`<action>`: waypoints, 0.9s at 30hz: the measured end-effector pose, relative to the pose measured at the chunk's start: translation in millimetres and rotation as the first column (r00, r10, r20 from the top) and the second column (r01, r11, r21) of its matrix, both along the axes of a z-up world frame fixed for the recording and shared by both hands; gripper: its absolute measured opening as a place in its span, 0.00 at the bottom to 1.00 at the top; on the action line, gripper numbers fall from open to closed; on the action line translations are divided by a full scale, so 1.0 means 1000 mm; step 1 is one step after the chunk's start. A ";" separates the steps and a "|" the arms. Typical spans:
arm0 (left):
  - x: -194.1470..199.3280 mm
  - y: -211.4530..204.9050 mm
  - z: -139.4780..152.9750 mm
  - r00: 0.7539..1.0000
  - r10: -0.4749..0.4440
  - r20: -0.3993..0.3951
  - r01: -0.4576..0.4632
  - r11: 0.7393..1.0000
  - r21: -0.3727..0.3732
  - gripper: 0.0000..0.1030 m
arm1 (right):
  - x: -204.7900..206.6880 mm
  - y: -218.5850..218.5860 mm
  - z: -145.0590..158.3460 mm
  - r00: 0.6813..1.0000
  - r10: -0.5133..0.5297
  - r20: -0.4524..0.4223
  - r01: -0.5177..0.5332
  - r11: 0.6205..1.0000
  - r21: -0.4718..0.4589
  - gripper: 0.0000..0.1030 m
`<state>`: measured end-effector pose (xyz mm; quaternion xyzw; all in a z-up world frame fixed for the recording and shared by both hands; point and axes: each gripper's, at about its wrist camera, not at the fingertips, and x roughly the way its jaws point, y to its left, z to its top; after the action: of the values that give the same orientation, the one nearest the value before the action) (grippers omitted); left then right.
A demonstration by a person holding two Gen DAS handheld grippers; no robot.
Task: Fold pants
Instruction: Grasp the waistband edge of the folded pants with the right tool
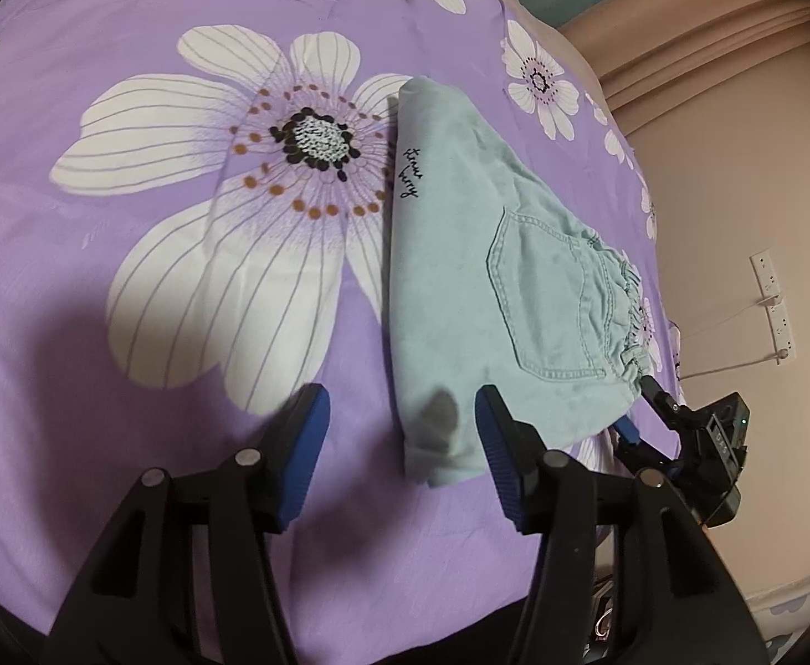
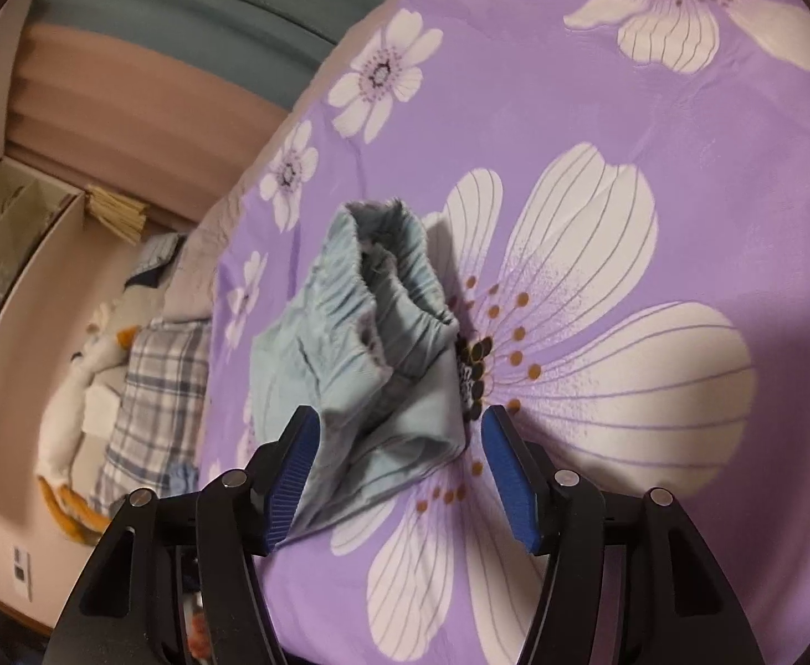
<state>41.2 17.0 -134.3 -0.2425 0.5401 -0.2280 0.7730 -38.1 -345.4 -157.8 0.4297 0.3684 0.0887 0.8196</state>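
Pants [image 1: 460,255] sit on the purple bedspread [image 1: 155,288] near its edge, already doubled into a compact pale-green bundle, and that looks like most of the job done. Back pocket faces up, the lettered edge runs straight, and the elastic waistband [image 2: 383,277] is stacked in two layers at one end. Left gripper [image 1: 399,443] hangs spread just above the bundle's near corner, pads clear of the cloth. Right gripper [image 2: 399,443] is spread as well, jaws either side of the waistband end; its left pad seems to brush the fabric, though the blur there makes it hard to call, and nothing is pinched. Long axis runs from that gathered waistband to the folded end, pointing away from the left camera up the bed. What may remain is one more fold, or only a tidy of the loose lower layer peeking out beneath.
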 end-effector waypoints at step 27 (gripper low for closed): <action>0.045 -0.055 -0.003 0.991 -0.118 0.060 0.113 0.991 0.078 0.63 | 0.036 0.007 -0.005 0.994 0.109 0.007 -0.108 0.993 -0.040 0.60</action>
<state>85.9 -38.1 -137.4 -0.1743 0.5363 -0.2596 0.7840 -2.4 -338.7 -162.9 0.3925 0.3893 0.1277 0.8235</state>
